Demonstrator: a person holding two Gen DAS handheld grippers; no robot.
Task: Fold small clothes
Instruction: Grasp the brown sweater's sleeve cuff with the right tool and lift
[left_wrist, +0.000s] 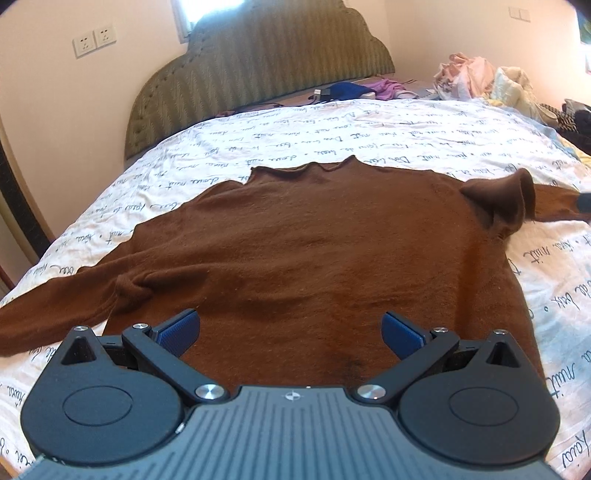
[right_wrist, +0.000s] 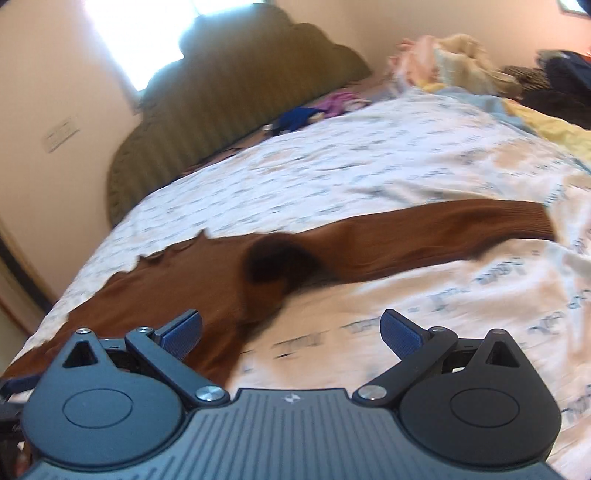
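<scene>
A brown sweater (left_wrist: 303, 243) lies flat on the bed, collar toward the headboard and sleeves spread to both sides. At its right shoulder the fabric bunches up into a raised hump (left_wrist: 506, 199). My left gripper (left_wrist: 291, 332) hovers open over the sweater's lower hem with nothing between its blue pads. In the blurred right wrist view the sweater's right sleeve (right_wrist: 443, 236) stretches out to the right, and the hump (right_wrist: 280, 258) shows as a dark fold. My right gripper (right_wrist: 291, 332) is open and empty, above the sweater's right side edge and the sheet.
The bed has a white sheet with script print (left_wrist: 369, 136) and a green padded headboard (left_wrist: 258, 74). A pile of clothes (left_wrist: 480, 81) sits at the far right corner, with blue and purple items (left_wrist: 354, 90) by the headboard. Dark clothing (right_wrist: 554, 85) lies at the right edge.
</scene>
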